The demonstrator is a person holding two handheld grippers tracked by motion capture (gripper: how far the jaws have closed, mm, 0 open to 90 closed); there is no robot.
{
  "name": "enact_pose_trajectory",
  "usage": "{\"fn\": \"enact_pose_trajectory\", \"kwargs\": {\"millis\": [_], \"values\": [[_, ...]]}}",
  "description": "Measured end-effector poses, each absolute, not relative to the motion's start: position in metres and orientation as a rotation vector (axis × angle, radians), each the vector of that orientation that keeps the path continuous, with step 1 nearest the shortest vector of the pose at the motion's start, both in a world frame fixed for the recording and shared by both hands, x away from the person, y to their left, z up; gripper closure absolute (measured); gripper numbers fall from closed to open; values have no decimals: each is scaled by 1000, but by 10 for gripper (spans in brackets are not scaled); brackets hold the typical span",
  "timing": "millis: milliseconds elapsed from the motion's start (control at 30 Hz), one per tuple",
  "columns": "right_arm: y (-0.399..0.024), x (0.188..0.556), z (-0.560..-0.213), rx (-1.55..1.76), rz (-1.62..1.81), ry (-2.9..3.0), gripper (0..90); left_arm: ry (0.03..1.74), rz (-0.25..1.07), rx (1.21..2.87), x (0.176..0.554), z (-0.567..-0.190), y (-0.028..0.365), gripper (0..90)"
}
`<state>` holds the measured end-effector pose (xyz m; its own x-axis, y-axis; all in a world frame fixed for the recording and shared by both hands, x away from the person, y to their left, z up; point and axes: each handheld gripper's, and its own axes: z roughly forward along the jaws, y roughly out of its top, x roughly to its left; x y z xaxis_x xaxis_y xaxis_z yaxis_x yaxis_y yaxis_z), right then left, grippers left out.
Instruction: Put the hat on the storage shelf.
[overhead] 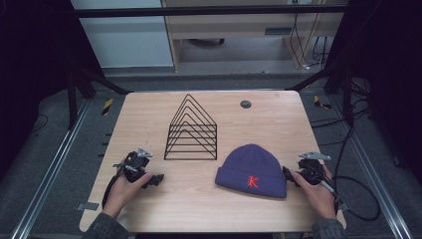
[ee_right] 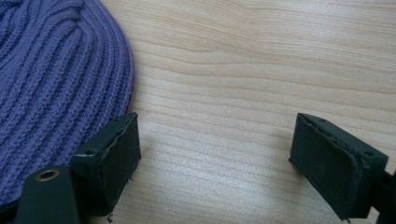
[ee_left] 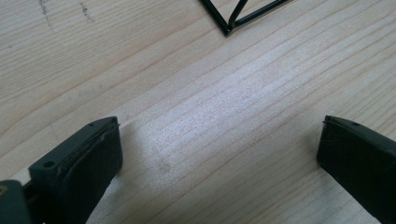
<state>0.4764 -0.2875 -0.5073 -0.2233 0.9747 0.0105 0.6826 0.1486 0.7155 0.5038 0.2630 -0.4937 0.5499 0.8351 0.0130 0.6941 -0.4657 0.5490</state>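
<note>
Beanie (overhead: 253,171) lies flat, near right on the table (overhead: 149,107), untouched. Rack (overhead: 191,130) stands centre, empty. Right gripper (overhead: 287,174) sits just beside the beanie's right edge, jaws wide apart, holding nothing. Left gripper (overhead: 155,179) rests near left, close to the rack, jaws also apart. Judgement: nothing done yet; grasp and placing all remain.

A purple ribbed knit beanie (overhead: 253,169) with a red K on its cuff lies flat on the table, just beside the right gripper (overhead: 288,175), whose open jaws frame bare wood at its edge
</note>
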Motion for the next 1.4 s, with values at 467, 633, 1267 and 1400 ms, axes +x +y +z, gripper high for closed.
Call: {"fn": "enact_pose_trajectory", "kwargs": {"millis": [467,633,1267,1400], "values": [[-287,477,-504,1588,818,2001,168,1221,386,2309,501,-493,263,0],[-280,477,-492,1573,820,1971,168,1217,387,2304,501,-494,263,0],[-211,548,-434,1412,782,2291,358,1207,382,2311,500,-494,263,0],[-207,560,-436,1438,815,2312,428,1201,376,2316,501,-494,263,0]]}}
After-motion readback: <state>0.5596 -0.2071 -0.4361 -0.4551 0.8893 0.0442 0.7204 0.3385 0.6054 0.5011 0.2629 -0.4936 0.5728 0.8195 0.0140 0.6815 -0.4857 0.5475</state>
